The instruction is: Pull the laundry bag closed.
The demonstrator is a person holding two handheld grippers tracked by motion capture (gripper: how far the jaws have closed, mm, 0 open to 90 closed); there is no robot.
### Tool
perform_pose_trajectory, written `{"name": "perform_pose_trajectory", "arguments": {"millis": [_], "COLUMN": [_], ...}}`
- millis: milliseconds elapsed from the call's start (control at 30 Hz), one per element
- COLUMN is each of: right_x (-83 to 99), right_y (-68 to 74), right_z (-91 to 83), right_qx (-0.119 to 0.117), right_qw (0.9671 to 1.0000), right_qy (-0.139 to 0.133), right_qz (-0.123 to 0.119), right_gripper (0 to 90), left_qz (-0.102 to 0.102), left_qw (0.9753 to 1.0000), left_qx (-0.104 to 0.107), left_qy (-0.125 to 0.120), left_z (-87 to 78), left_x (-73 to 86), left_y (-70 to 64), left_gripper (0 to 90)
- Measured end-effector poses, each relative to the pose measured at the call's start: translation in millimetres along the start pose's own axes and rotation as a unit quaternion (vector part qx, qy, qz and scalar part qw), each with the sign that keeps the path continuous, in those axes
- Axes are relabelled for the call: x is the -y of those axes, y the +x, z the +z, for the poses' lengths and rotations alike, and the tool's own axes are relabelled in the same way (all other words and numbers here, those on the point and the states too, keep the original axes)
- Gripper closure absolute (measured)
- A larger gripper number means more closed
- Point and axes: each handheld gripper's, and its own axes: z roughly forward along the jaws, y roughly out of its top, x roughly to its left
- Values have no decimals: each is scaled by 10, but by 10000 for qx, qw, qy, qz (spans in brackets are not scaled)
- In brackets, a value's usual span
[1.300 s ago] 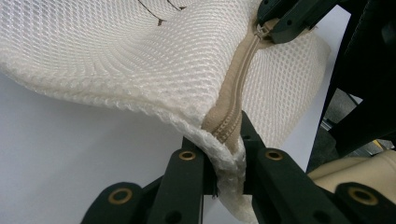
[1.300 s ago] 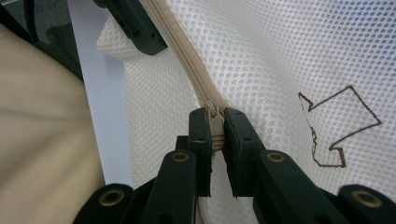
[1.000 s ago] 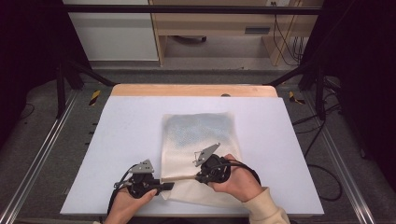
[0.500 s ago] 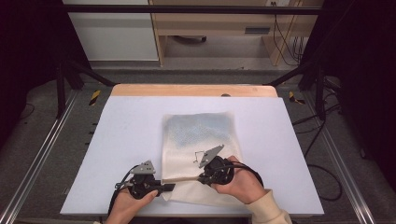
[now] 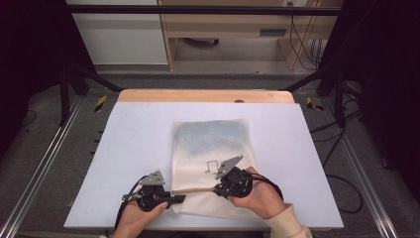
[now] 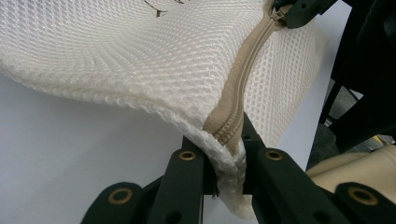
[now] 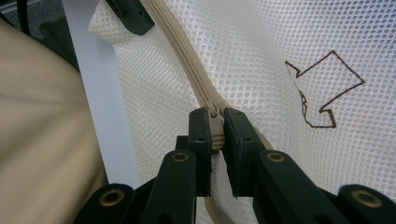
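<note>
The left hand-held gripper [image 6: 223, 161] clamps the mesh bag's [image 5: 213, 144] corner while the right hand-held gripper [image 7: 215, 128] pinches its zipper pull [image 7: 215, 125]

Open table [image 5: 124, 144] left and right of mesh bag [image 5: 210, 144]

Bare white surface either side and beyond the far edge (wide on the left); near edge crowded by left gripper [image 5: 174, 199], right gripper [image 5: 218, 188], taut zipper [image 5: 195, 189] between.
</note>
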Motion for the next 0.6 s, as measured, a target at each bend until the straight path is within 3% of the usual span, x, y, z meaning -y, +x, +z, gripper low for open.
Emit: {"name": "perform_pose_trajectory", "arguments": {"millis": [600], "right_x": [96], "right_y": [-12], "right_z": [-87], "right_qx": [145], "right_qw": [9999], "right_qy": [-44], "right_qz": [70], "right_gripper": [820], "left_qz": [22], "left_qw": [10000], "left_qx": [-4], "left_qy": [-27], "left_z": [-15], "left_x": [-5], "left_y": [0], "left_gripper": [839]}}
